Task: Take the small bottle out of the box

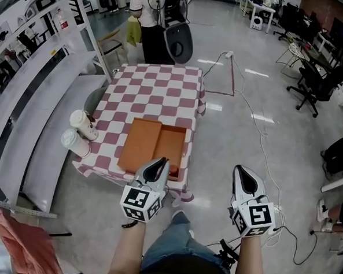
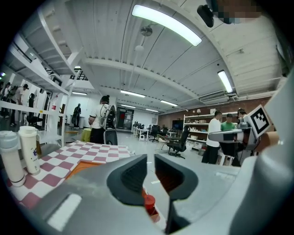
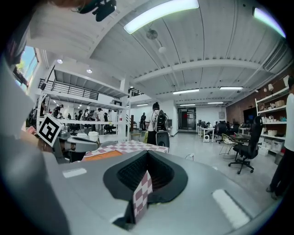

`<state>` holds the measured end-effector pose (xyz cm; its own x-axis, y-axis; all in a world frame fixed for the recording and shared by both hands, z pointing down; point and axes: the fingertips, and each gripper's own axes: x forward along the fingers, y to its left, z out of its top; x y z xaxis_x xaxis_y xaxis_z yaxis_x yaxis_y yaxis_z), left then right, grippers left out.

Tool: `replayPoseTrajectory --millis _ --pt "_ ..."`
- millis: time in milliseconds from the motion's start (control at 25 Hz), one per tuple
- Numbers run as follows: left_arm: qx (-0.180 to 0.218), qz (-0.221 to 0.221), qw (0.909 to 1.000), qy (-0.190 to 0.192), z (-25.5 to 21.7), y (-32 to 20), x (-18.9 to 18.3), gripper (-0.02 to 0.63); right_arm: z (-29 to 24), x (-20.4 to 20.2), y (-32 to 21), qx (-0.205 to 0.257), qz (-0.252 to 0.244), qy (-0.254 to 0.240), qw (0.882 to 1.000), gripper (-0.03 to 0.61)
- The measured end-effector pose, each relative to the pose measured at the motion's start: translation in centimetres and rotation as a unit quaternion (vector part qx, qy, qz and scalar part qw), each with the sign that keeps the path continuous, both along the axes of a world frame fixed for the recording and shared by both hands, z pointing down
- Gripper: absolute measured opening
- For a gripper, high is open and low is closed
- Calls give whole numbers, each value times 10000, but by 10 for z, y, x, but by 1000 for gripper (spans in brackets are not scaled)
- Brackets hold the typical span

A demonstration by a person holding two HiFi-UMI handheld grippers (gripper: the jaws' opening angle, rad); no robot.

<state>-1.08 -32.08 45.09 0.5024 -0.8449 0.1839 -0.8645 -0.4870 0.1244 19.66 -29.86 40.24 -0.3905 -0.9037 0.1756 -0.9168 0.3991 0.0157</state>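
Item: small bottle [image 1: 173, 170], red-capped, standing in the near right corner of an open box [image 1: 172, 140] on the worktop [image 1: 157, 92]. In the left gripper view only its rounded red cap [image 2: 149, 202] is seen, low past the jaws. Step in hand, as judged: the approach; the bottle is not yet gripped or lifted. Left hand-held gripper [image 1: 160, 163]: grey moulded shell, black ribbed pads, jaws drawn almost together with only a thin slit between them, nothing held; it is poised at the near edge of the worktop, just beside the bottle. Right hand-held gripper [image 1: 240, 170]: same make, jaws closed to a point and empty, held off the worktop's right side, well apart from the box. Next move, as judged: the left jaws are to be opened wider than the cap, lowered around the bottle and closed before an upright lift clear of the box wall. Box: shallow, rectangular, orange, matt like card; a flat lid [image 1: 141, 143] of the same colour lies alongside, touching it. Worktop covering: soft cloth in red-and-white checks, draped over the edges. Also listed: 2 white lidded cups [image 1: 78, 129], cylindrical, at the left edge.
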Motion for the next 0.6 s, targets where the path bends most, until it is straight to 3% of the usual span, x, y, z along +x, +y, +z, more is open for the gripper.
replayPoseTrajectory --millis 40,240,600 --pt "-56 61 10000 3 5 -1 2 87 4 1 -1 -43 11 6 10000 0" --pt "-460 164 9988 17 35 -3 3 159 26 2 -8 -317 59 6 9995 0" --pt "-1033 257 9942 -169 89 -1 9 170 76 2 -7 -881 50 45 9961 0"
